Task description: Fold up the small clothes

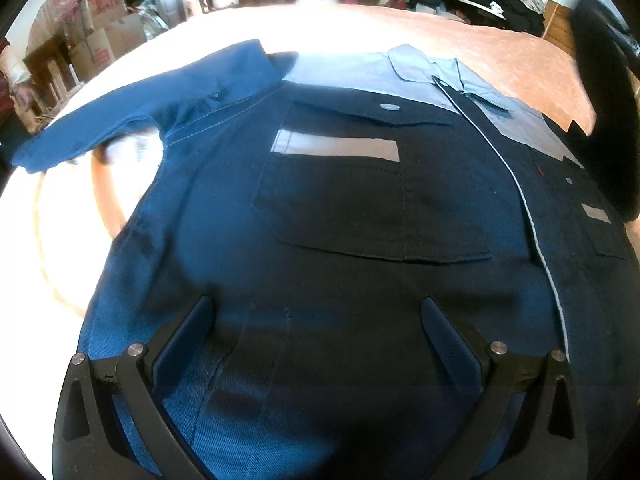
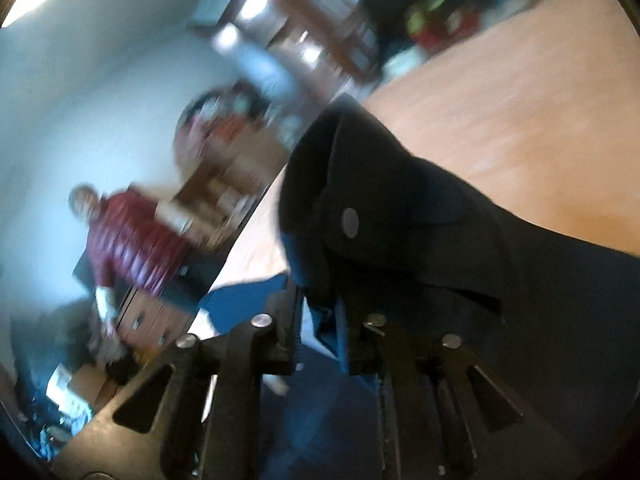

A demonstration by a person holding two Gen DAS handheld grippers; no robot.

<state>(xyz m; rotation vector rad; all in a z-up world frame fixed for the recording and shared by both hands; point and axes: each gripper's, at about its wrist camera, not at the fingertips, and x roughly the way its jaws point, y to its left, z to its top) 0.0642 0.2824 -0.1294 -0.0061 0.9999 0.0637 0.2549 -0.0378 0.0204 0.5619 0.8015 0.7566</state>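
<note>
I see a dark blue work shirt (image 1: 320, 240) with a pale blue collar (image 1: 424, 66), grey pocket stripe (image 1: 336, 146) and silver snap button (image 1: 390, 107), on a peach-orange worktop (image 1: 512, 64). My fingers (image 1: 188, 344) are navy.

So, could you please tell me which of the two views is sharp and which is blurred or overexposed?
Left wrist view: sharp on the shirt, bedspread blown out by glare. Right wrist view: motion-blurred throughout, tilted, sleeve soft.

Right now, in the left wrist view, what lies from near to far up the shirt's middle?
Left gripper → chest pocket → grey stripe → pocket flap button → light blue collar → orange table surface.
</note>
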